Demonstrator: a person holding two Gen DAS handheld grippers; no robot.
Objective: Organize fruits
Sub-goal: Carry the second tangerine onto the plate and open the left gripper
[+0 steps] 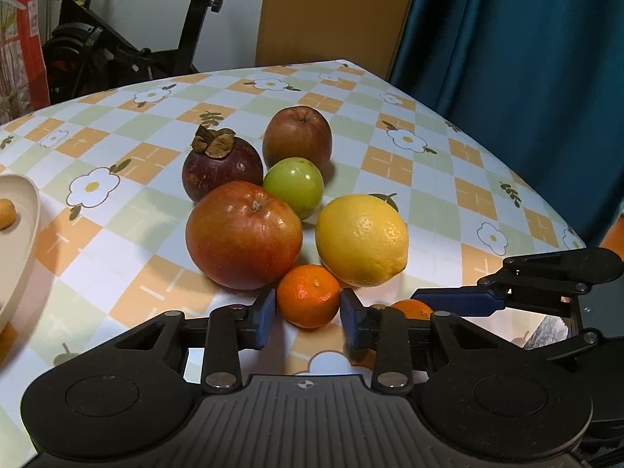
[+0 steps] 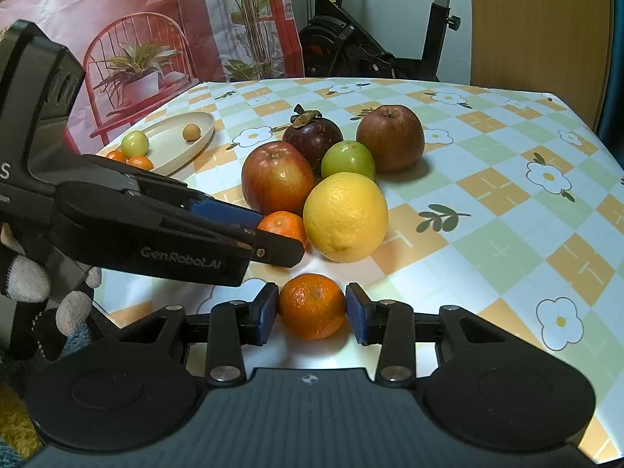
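Observation:
A cluster of fruit sits on the checked tablecloth: a red apple, a mangosteen, a darker apple, a green fruit and a lemon. My left gripper has its pads on both sides of a small mandarin on the table. My right gripper has its pads against a second mandarin; that gripper also shows in the left wrist view. The left gripper crosses the right wrist view, by the first mandarin.
A cream plate at the table's left holds a green fruit, small mandarins and a small tan fruit. An exercise bike and a teal curtain stand beyond the table edges.

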